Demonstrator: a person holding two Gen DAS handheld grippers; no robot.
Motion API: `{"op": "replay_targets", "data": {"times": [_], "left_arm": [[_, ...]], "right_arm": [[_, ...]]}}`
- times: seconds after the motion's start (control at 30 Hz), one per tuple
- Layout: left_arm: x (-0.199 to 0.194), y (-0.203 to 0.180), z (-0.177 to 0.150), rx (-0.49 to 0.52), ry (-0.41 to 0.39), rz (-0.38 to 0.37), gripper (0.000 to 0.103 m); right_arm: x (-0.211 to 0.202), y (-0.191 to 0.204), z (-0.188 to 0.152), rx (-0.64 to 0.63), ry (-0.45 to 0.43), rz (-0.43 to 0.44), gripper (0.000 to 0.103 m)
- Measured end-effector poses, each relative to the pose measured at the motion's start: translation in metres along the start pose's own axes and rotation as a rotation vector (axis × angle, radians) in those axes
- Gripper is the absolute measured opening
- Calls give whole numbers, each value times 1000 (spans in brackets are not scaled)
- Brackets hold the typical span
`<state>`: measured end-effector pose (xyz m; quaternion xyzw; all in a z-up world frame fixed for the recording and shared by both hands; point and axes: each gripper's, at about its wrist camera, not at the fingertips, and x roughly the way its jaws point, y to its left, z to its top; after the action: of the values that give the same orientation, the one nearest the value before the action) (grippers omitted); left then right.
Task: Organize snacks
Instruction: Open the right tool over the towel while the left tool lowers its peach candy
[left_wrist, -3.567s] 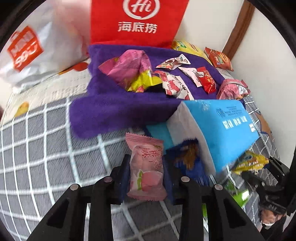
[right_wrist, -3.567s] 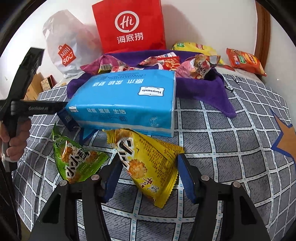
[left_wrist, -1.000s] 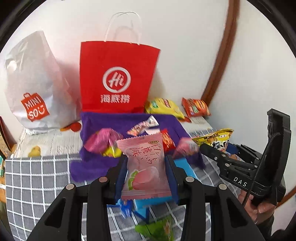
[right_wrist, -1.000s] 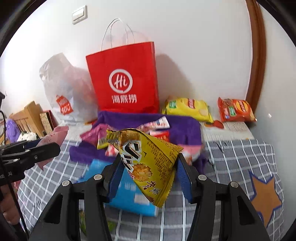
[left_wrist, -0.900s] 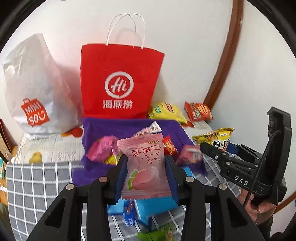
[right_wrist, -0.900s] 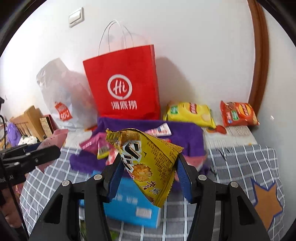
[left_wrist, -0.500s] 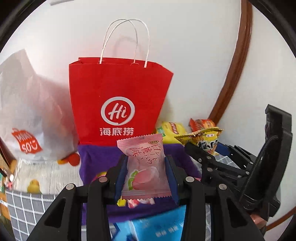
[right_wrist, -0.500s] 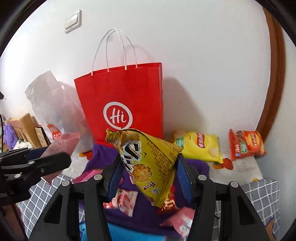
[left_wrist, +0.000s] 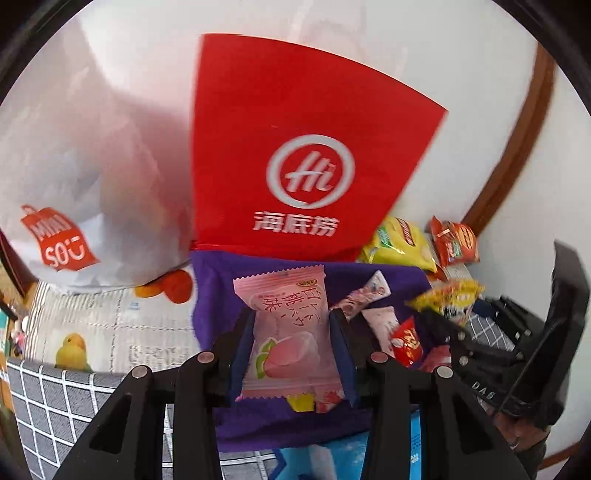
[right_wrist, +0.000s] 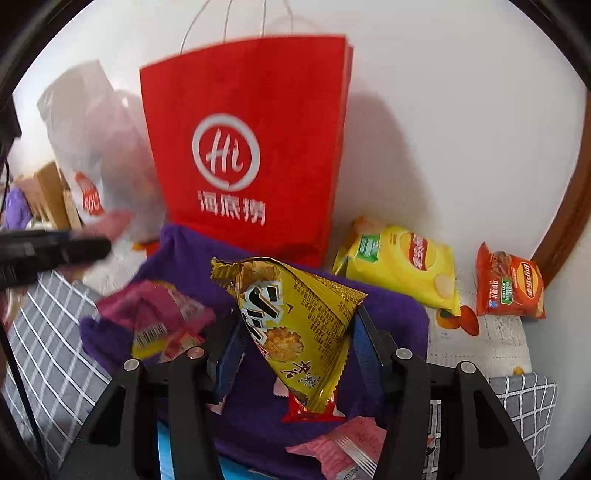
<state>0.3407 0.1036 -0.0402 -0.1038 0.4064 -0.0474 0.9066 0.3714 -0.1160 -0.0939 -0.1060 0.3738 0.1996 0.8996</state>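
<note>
The left tongs (left_wrist: 291, 341) pinch a pink peach sweet packet (left_wrist: 286, 332) and the right tongs (right_wrist: 295, 343) pinch a yellow snack bag (right_wrist: 295, 325); both hang above the purple cloth (right_wrist: 388, 306), in front of the red paper bag (right_wrist: 243, 140). To do the drop well, bring each packet low over a bare patch before letting go, clear of the other tongs. The cloth already carries several small packets; what the red bag and the white plastic bag (left_wrist: 85, 155) hold cannot be seen.
</note>
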Motion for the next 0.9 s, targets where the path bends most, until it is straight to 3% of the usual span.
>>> {"op": "replay_targets", "data": {"times": [0.23,0.33,0.9], "left_arm": [[-3,10,0,-17,-3,43,39],[-5,9,0,-20,-5,15,39],[2,0,-4,-3,27,-12,39]], "right_arm": [[35,2,-10,25,162,62,55],[39,5,-13,5,163,31,55],[47,6,-14,9,202,42,56]]}}
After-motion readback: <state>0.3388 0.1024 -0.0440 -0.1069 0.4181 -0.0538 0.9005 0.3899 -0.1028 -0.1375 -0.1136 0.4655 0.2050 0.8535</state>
